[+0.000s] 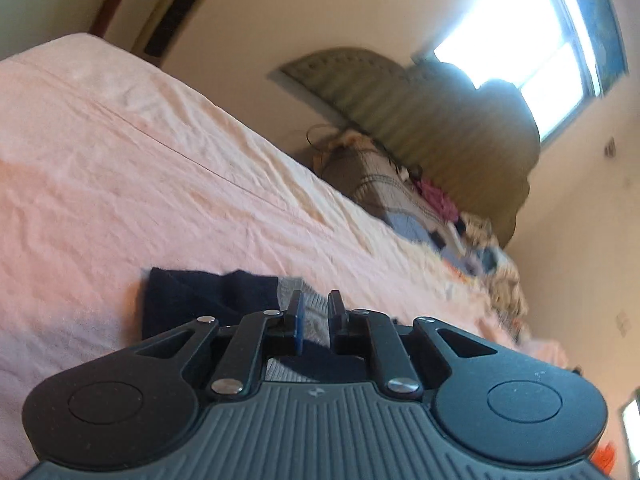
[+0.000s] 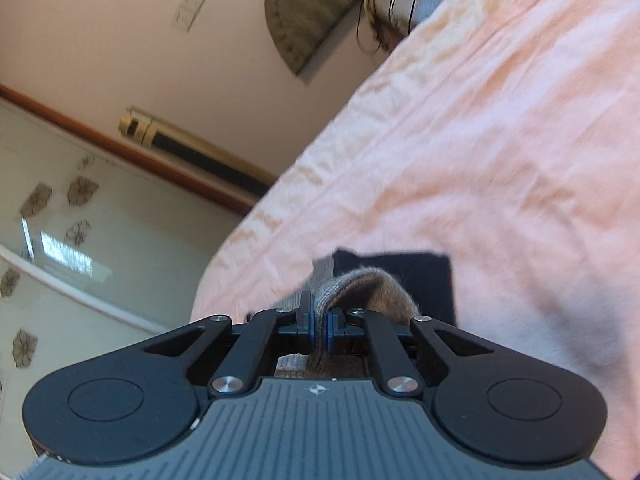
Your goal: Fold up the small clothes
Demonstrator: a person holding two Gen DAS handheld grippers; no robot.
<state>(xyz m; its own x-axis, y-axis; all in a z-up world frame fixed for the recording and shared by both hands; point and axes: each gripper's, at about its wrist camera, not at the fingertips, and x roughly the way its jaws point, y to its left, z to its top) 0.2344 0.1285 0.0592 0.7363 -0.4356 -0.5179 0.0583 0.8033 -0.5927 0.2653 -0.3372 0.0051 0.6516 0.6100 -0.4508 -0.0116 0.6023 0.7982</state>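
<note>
R gripper [image 2: 319, 326] is clamped on a fold of the grey-brown knit garment [image 2: 372, 286], L gripper [image 1: 315, 316] has jaws apart over the same piece w/ nothing pinched, both above the pink bedsheet [image 1: 160, 168]; mid-fold, next probably needs laying it flat on sheet.

A bed [image 1: 120, 152] under a wrinkled pink sheet fills the room — olive padded headboard [image 1: 440, 120], cream walls [image 1: 248, 20], a bright window [image 1: 520, 40], piled bedding [image 1: 400, 192] beside it.
</note>
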